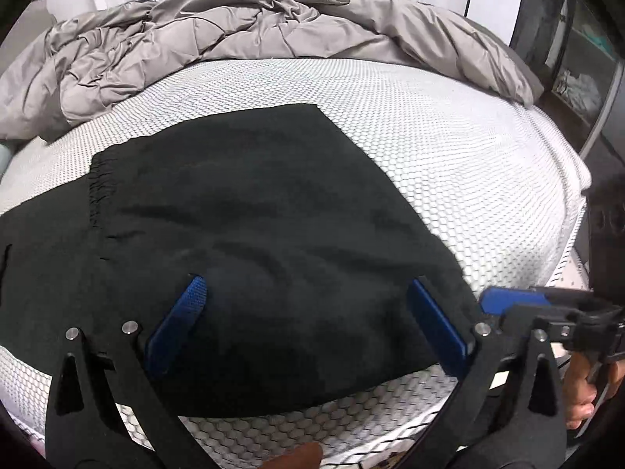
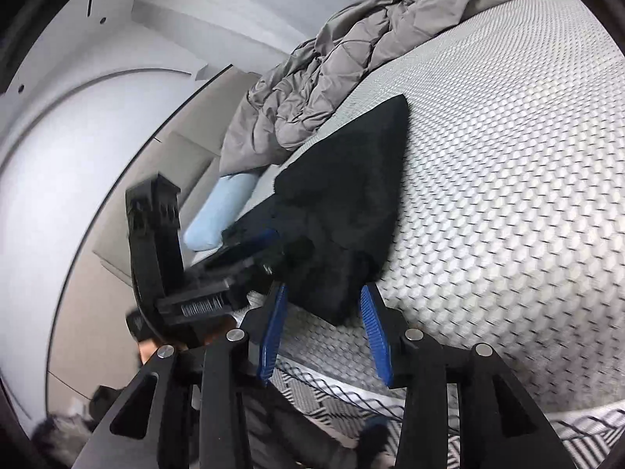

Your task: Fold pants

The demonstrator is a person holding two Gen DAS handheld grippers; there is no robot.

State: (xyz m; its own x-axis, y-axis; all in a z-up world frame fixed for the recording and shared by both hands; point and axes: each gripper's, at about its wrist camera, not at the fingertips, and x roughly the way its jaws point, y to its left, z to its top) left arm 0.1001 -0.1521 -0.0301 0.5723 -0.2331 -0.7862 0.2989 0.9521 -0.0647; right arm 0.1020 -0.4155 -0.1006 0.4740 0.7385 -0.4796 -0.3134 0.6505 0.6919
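Black pants [image 1: 250,211] lie folded flat on the white honeycomb mattress [image 1: 449,148], waistband gathers at the left. My left gripper [image 1: 308,293] is open, its blue fingers [image 1: 179,320] spread wide over the pants' near edge. My right gripper [image 2: 326,305] is open, its blue fingers [image 2: 373,336] on either side of the pants' near corner [image 2: 343,211] at the mattress edge. The right gripper also shows in the left wrist view [image 1: 508,301], beside the pants' right corner. The left gripper shows in the right wrist view [image 2: 250,246].
A rumpled grey duvet [image 1: 195,43] is heaped across the far side of the bed. A light blue pillow [image 2: 218,215] lies at the left beyond the pants. A dark shelf unit [image 1: 574,62] stands to the right of the bed.
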